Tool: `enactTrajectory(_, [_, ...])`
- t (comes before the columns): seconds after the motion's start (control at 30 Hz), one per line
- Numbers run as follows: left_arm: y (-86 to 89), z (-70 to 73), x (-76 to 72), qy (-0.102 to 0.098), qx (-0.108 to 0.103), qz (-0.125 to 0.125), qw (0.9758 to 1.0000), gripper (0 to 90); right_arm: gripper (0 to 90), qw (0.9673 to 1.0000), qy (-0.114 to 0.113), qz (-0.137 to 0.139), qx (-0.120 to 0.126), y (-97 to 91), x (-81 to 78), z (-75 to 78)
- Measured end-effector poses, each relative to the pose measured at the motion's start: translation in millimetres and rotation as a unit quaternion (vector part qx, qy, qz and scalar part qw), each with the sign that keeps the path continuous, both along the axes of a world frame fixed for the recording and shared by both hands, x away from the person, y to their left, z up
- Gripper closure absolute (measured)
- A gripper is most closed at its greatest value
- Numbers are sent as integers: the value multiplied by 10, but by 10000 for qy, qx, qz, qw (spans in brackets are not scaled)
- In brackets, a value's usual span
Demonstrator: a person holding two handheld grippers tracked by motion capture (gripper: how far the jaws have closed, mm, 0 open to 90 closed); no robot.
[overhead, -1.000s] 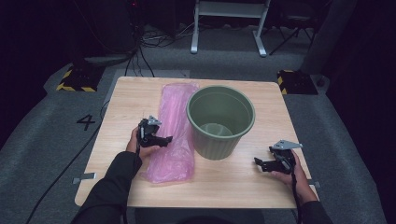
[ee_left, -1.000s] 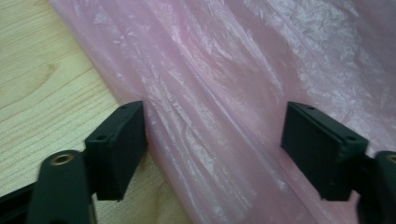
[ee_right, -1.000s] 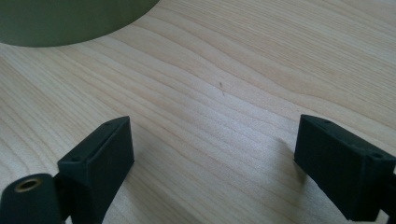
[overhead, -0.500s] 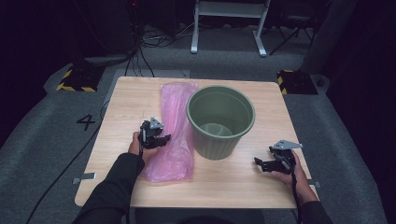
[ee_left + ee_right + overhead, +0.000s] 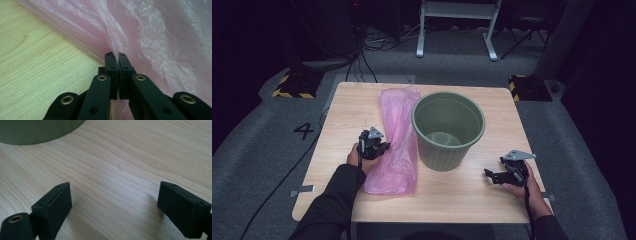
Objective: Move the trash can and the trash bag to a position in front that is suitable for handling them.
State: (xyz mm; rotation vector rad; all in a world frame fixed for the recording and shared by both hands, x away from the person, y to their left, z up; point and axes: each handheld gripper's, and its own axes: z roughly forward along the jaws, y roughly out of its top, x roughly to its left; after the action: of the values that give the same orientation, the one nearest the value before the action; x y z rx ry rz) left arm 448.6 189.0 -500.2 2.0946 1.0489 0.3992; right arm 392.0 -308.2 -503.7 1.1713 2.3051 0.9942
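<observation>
Surface: wooden surface point(image 5: 462, 200) is standing on grey carpet in a dark room and is carrying every item.
Left tool: left tool point(image 5: 384, 146) is sitting at the left edge of the pink plastic bag point(image 5: 397, 130); its jaws have just been closing and are now pinching a fold of the film, as the left gripper view point(image 5: 117, 55) is showing.
Bag: it is lying flat and lengthwise, stretching away ahead of the left tool and back toward the person, its right edge running just beside the bin.
Bin: green bin point(image 5: 448, 129) is standing upright to the right of the left tool, between both tools.
Right tool: right tool point(image 5: 490, 175) is resting low on bare wood with jaws spread wide and nothing between them; the bin's base point(image 5: 37, 131) is showing ahead of it, to its left.
</observation>
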Motion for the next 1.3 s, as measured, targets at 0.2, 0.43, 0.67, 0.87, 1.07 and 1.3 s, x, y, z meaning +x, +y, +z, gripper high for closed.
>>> enactTrajectory(0.2, [51,34,-19,-104,-235,186,9995,894,120,10000,0,1,0,0,0,0])
enactTrajectory(0.43, [81,61,-56,-95,-348,27,9993,884,120,10000,0,-1,0,0,0,0])
enactTrajectory(0.67, [123,122,-259,258,-293,-46,9992,246,121,10000,-2,1,-1,0,0,0])
enactTrajectory(0.87, [372,224,-614,60,-420,-186,9989,176,123,10000,-1,7,4,-1,-2,1])
enactTrajectory(1.07, [520,203,-917,156,-420,-468,9979,249,145,10000,-35,68,9,-1,-10,3])
enactTrajectory(1.3, [373,66,-1063,416,-168,-872,9952,284,170,9998,-200,42,-79,135,-54,48])
